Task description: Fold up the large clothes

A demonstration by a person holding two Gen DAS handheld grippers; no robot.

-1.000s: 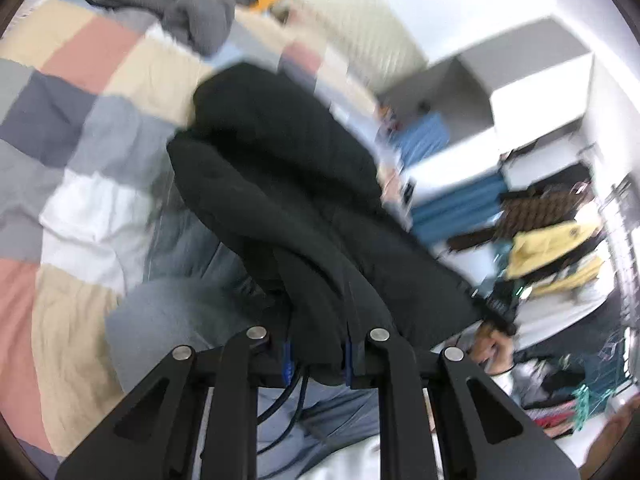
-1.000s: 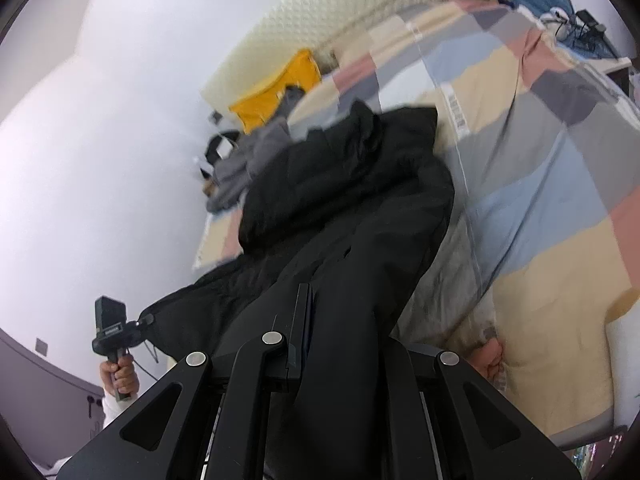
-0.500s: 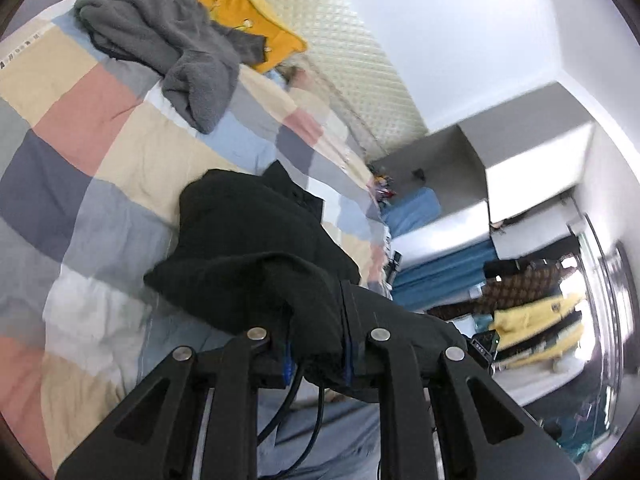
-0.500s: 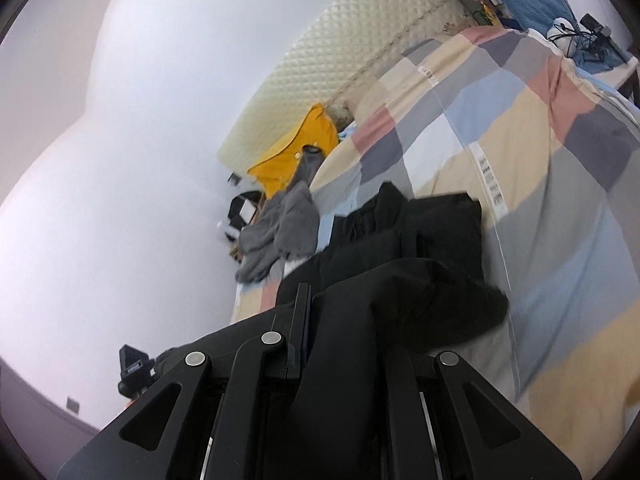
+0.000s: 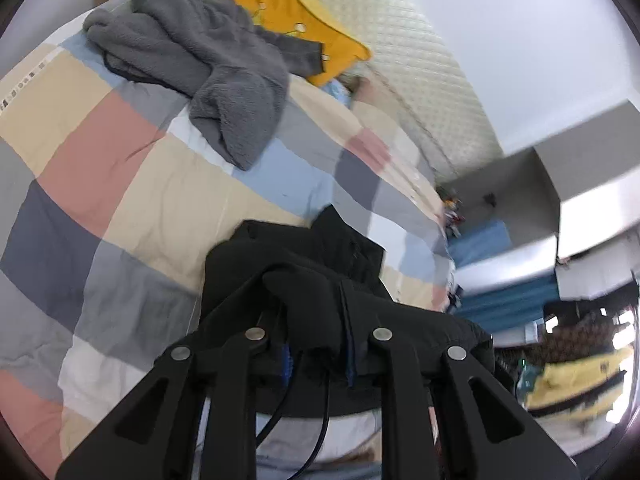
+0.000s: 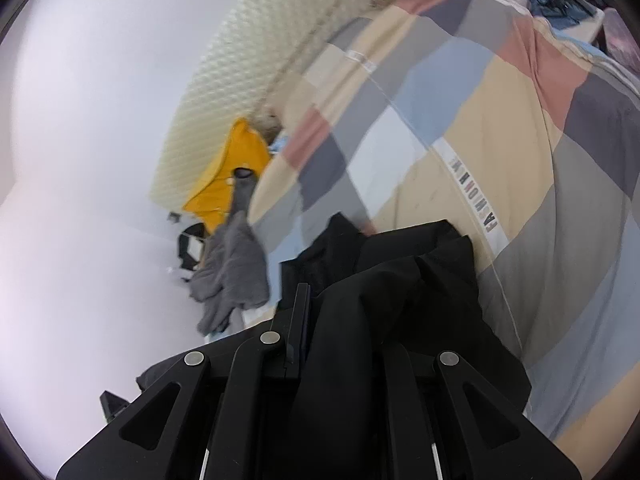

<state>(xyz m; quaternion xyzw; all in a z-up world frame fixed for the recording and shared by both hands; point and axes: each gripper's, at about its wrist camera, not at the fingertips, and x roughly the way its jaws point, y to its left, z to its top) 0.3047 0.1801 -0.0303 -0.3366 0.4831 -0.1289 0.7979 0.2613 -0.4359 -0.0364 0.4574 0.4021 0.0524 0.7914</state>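
Observation:
A large black garment (image 5: 304,264) lies bunched on the patchwork quilt (image 5: 120,160), and its near edge rises into both grippers. My left gripper (image 5: 318,344) is shut on a thick fold of it, the cloth draped over the blue pads. In the right wrist view the same black garment (image 6: 400,280) spills over my right gripper (image 6: 340,328), which is shut on it. Only the left finger (image 6: 298,320) of that gripper shows; cloth covers the other. Both grippers point down at the quilt (image 6: 500,140).
A grey fleece garment (image 5: 208,60) lies crumpled further up the bed, beside a yellow cushion (image 5: 296,12) and the quilted headboard (image 5: 420,60). The fleece (image 6: 236,272) and cushion (image 6: 232,176) also show in the right view. Shelves and hanging clothes (image 5: 572,376) stand beyond the bed's right side.
Both grippers have swept across the bed with the black garment held. It stretched long over the quilt before; now it is bunched close to the fingers and more quilt shows.

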